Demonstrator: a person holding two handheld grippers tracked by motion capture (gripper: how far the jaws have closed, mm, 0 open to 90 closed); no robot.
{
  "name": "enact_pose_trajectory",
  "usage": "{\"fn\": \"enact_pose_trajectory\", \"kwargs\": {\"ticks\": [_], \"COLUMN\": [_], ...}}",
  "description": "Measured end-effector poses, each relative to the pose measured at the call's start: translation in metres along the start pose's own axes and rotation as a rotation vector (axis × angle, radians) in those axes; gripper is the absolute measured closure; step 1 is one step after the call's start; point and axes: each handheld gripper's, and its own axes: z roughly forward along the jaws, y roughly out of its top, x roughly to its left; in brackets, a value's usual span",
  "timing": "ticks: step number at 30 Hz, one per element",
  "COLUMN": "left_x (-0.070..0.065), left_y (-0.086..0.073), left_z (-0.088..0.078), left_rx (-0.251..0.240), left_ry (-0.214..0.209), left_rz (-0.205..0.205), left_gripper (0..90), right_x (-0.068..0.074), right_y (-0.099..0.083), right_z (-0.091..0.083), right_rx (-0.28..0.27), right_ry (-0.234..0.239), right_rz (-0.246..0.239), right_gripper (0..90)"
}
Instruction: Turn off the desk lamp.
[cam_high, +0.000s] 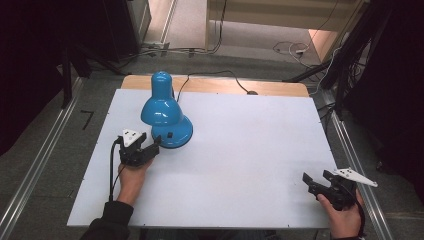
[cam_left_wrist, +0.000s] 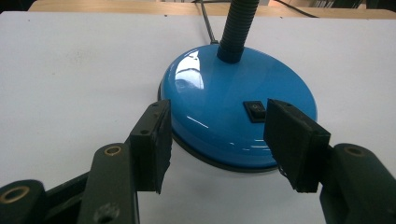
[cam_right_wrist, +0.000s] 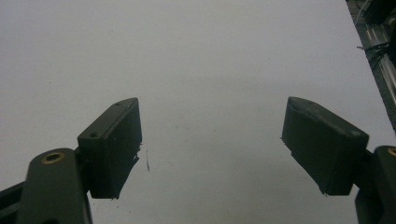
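Glossy blue metal desk lamp (cam_high: 164, 116) with a round domed base (cam_left_wrist: 236, 109), a black ribbed flexible neck (cam_left_wrist: 237, 28) and a bell-shaped shade (cam_high: 161, 110), standing upright at the far left of the white table top (cam_high: 240, 150); its black power cord (cam_high: 215, 76) runs off the far edge. A small black rocker switch (cam_left_wrist: 256, 111) sits on the near slope of the base.

Step in hand, as judged: approach to the lamp base. The left gripper (cam_left_wrist: 217, 140) is held just at the near rim of the base, its two black jaws standing apart, one to each side of the rim and clamped on nothing; whether the pads (cam_left_wrist: 156, 140) touch the base cannot be told. In the high view the left gripper (cam_high: 149, 149) lies against the near left of the base.

Next move, as judged: it calls either for closing the jaws on the thin rim to shift the lamp, or for bringing one pad onto the switch; the smooth, curved enamel offers little purchase, so a low, square grip would be needed.

The right gripper (cam_high: 320, 181) rests well apart at the near right corner of the table, jaws wide apart over bare surface (cam_right_wrist: 210, 70).

Count: one lamp, one switch, one cord, two grippers, one table.
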Motion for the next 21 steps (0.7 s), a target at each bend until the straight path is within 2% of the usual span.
{"fn": "enact_pose_trajectory", "kwargs": {"ticks": [6, 21], "left_x": [0.002, 0.012], "left_y": [-0.002, -0.003], "left_z": [-0.003, -0.016], "left_rx": [0.01, 0.003], "left_ry": [0.003, 0.012], "left_rz": [0.013, 0.001], "left_gripper": [41.1, 37.4], "right_x": [0.0, 0.0], "right_y": [0.0, 0.0], "right_z": [0.0, -0.001], "right_rx": [-0.002, -0.002], "right_ry": [0.001, 0.002], "right_rz": [-0.005, -0.003], "right_gripper": [18.8, 18.7]}}
